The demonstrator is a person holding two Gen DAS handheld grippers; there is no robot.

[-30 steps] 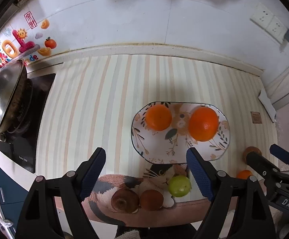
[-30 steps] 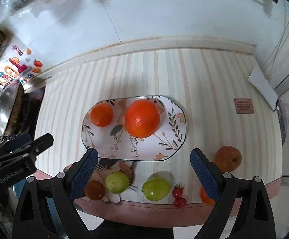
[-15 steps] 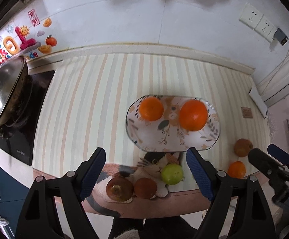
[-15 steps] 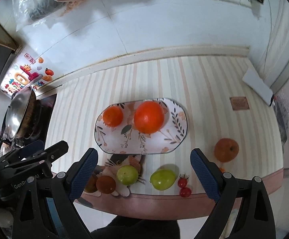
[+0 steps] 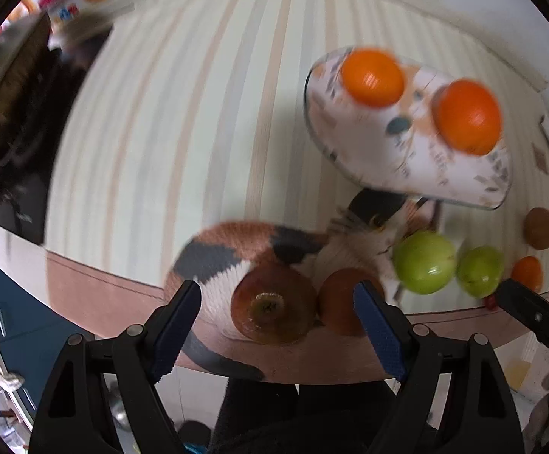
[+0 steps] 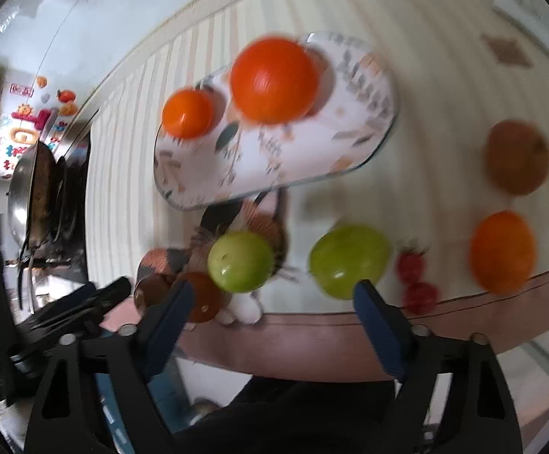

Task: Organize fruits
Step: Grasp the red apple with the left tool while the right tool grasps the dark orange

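Your left gripper point(image 5: 278, 312) and right gripper point(image 6: 272, 308) both hang spread wide, holding nothing.
Two glossy oranges point(image 6: 273, 79) sit on the oval floral plate point(image 6: 301, 159); only your right view shows small red cherry tomatoes point(image 6: 410, 266) below that plate, beside smooth green fruits point(image 6: 349, 261).

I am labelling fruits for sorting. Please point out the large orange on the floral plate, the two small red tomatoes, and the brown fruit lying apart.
large orange point(image 6: 273, 79), right wrist view, centre of skin
small red tomatoes point(image 6: 410, 266), right wrist view, upper one
brown fruit point(image 6: 517, 157), right wrist view, middle
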